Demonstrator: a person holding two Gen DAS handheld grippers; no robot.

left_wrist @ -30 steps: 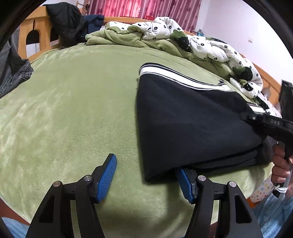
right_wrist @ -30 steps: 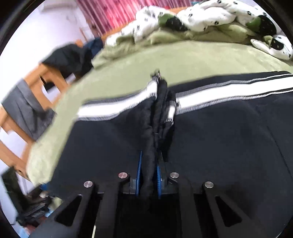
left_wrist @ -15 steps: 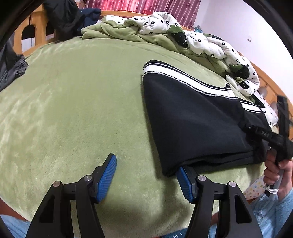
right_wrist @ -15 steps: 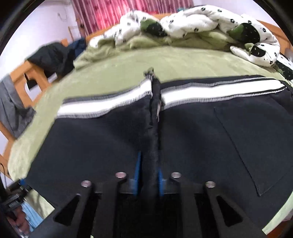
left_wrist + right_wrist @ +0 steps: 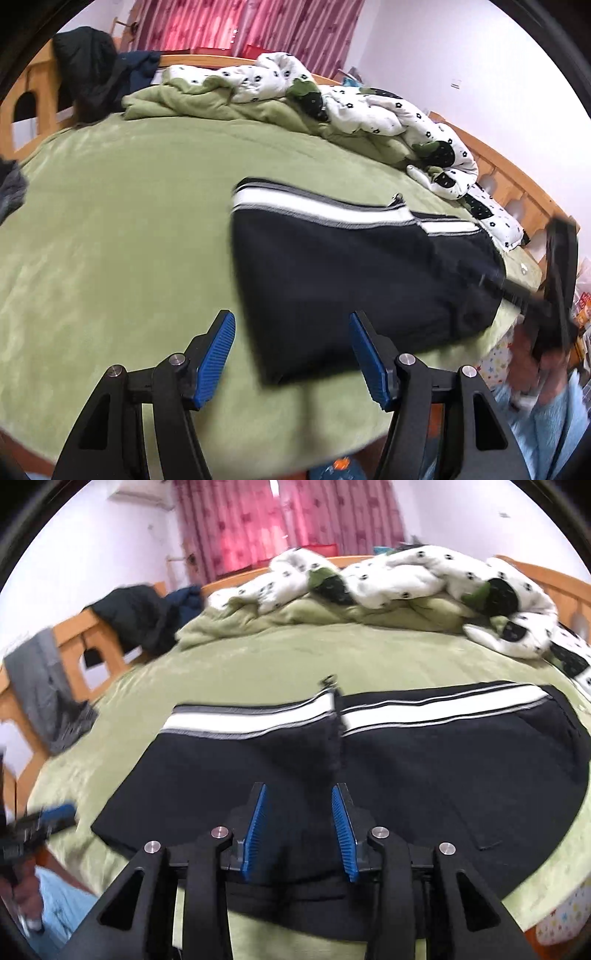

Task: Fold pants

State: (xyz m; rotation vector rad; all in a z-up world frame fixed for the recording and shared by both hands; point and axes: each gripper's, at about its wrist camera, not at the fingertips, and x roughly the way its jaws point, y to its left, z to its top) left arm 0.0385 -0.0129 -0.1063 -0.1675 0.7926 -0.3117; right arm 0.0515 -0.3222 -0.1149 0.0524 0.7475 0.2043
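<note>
The black pants (image 5: 354, 280) with a white-striped waistband lie folded flat on the green bed cover (image 5: 122, 229). My left gripper (image 5: 291, 354) is open and empty, hovering just in front of the pants' near corner. In the right wrist view the pants (image 5: 424, 775) spread across the bed below my right gripper (image 5: 299, 827), which is open with nothing between its blue pads. The right gripper also shows blurred at the right edge of the left wrist view (image 5: 554, 288).
A crumpled white and green duvet (image 5: 332, 110) lies along the far side of the bed. Dark clothes (image 5: 92, 70) hang on the wooden bed frame (image 5: 92, 642) at the far left. A grey garment (image 5: 40, 694) drapes over the frame's left end.
My right gripper has opened and let go of the pants' middle fold, which now lies flat. My left gripper has drawn back from the pants' corner and risen.
</note>
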